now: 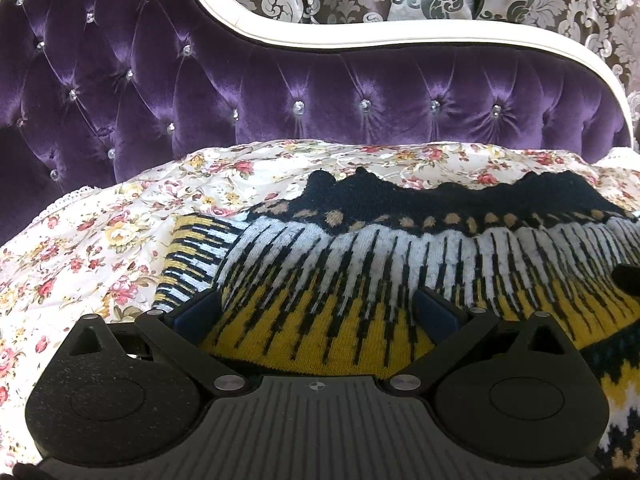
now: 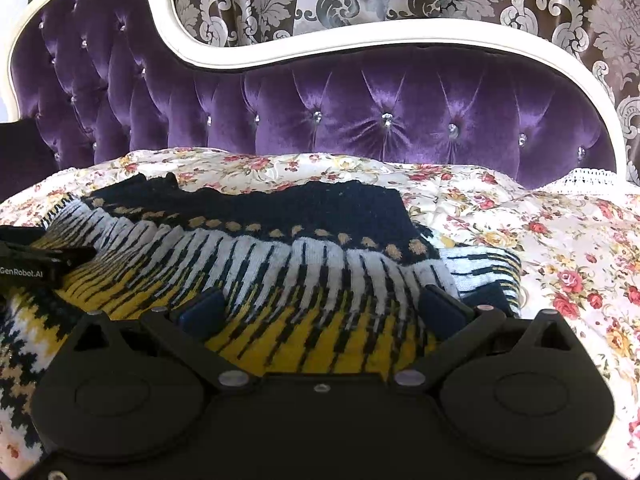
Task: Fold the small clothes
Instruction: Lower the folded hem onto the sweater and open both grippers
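Both grippers, left gripper [image 1: 316, 304] and right gripper [image 2: 320, 306], hover fingers spread wide over the knit sweater [image 1: 360, 264] lying on the floral bedspread [image 1: 100, 240] just before the purple headboard [image 1: 280, 92]; thick, soft, floppy knit, likely best pinched at hem corners.
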The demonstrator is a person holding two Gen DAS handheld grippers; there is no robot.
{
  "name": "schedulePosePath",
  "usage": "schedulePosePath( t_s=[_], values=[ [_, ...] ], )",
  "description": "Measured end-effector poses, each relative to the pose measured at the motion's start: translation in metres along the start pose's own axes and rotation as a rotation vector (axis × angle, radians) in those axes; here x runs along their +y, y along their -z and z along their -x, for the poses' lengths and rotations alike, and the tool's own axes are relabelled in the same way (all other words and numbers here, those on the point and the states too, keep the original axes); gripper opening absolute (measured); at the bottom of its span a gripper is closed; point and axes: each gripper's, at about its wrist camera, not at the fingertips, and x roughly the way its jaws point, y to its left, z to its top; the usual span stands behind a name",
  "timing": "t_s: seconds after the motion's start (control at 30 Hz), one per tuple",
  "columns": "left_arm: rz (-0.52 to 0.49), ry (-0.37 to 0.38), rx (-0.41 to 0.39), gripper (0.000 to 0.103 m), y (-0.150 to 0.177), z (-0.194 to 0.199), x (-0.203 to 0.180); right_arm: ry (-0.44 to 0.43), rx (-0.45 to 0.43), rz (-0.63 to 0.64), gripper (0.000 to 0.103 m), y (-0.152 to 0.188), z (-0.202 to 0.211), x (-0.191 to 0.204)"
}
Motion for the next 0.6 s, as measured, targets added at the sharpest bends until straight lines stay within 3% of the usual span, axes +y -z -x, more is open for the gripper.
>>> schedulePosePath(
  t_s=[0.17, 0.3, 0.4, 0.53, 0.6],
  values=[
    [-0.004, -0.003, -0.001, 0.103, 0.001, 0.0, 0.0, -0.015, -0.005, -0.015, 0.103, 0.0, 0.001, -0.003],
    [-0.005, -0.005, -0.003, 0.103, 0.001, -0.001, -0.001, -0.09, -0.008, -0.084, 0.103, -0.002, 0.007, -0.017],
    [-0.008, -0.007, -0.004, 0.103, 0.002, -0.001, -0.001, -0.173, -0.024, -0.221, 0.103, -0.006, 0.023, -0.04],
    [-0.008, -0.008, -0.005, 0.103, 0.002, 0.0, -0.001, -0.234, -0.115, -0.488, 0.103, 0.001, 0.058, -0.088],
    [-0.008, -0.007, -0.004, 0.103, 0.002, 0.0, -0.001, -0.253, -0.094, -0.598, 0.103, 0.007, 0.063, -0.112]
  ],
)
